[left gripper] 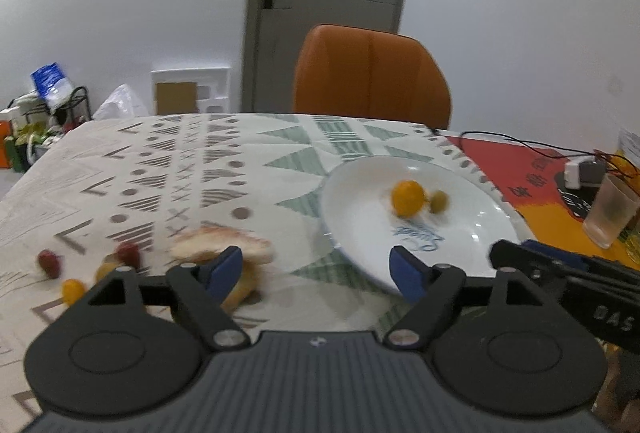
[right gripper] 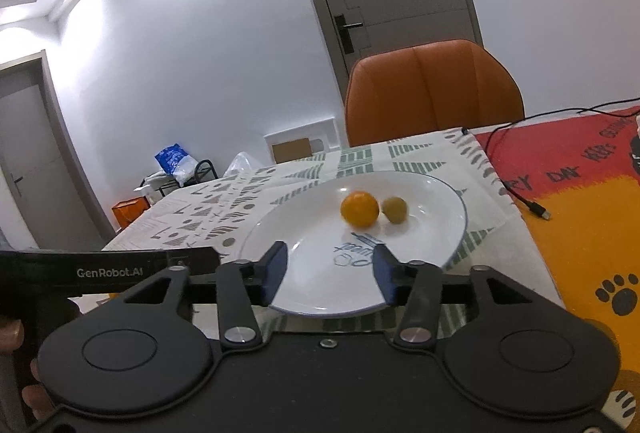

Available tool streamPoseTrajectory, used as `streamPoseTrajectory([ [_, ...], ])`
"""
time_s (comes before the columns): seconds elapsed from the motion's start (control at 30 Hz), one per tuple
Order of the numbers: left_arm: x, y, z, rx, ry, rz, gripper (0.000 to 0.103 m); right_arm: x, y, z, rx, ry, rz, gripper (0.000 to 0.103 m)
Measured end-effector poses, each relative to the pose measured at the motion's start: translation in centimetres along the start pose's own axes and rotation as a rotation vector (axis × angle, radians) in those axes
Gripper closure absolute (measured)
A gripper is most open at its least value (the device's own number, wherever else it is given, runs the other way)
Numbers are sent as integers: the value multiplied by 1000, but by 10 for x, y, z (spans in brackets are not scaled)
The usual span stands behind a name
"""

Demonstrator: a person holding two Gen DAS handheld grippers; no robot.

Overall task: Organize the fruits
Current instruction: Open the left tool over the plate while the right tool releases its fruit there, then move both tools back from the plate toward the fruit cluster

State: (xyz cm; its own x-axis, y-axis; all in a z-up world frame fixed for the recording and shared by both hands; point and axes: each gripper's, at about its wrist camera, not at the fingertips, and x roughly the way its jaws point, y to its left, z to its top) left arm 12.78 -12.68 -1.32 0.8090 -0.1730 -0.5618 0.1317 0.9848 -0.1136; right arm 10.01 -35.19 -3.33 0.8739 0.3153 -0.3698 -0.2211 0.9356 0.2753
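Note:
A white plate (left gripper: 360,201) lies on the patterned tablecloth and holds an orange fruit (left gripper: 407,197) and a small green fruit (left gripper: 438,202). The same plate (right gripper: 280,229), orange fruit (right gripper: 359,208) and green fruit (right gripper: 394,210) show in the right wrist view. Left of the plate lie a pale peach-like fruit (left gripper: 222,243), two small red fruits (left gripper: 49,263) (left gripper: 128,253) and a small yellow fruit (left gripper: 73,290). My left gripper (left gripper: 316,273) is open and empty, just before the plate's near-left rim. My right gripper (right gripper: 329,269) is open and empty over the plate's near edge.
An orange chair (left gripper: 370,77) stands behind the table. A red and orange mat (right gripper: 580,201) with a black cable (right gripper: 520,193) lies on the right. A clear plastic cup (left gripper: 610,211) and a small white box (left gripper: 582,173) sit at the far right.

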Motion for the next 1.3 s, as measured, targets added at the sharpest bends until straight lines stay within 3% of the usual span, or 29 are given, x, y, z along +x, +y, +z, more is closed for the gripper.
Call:
streamPoseTrajectory([
  [0.13,-10,19,0,-37,-6,45,19,-3,4,0,8,1,2,38],
  [0.3,-21,39,-2,-68,-22,93,14,-3,11,1,12,-11,-10,11],
  [0.4,-26,49,-4,-76,-20,117,13,-4,18,0,4,-30,17,0],
  [0.57,-35,60,-9,-97,-24,135,13,-1,34,-1,-18,-16,62,0],
  [0.93,-48,89,-21,-133,-13,209,13,9,55,-1,-16,16,49,0],
  [1.3,-47,117,-29,-165,-11,243,15,24,70,-6,-40,65,94,0],
])
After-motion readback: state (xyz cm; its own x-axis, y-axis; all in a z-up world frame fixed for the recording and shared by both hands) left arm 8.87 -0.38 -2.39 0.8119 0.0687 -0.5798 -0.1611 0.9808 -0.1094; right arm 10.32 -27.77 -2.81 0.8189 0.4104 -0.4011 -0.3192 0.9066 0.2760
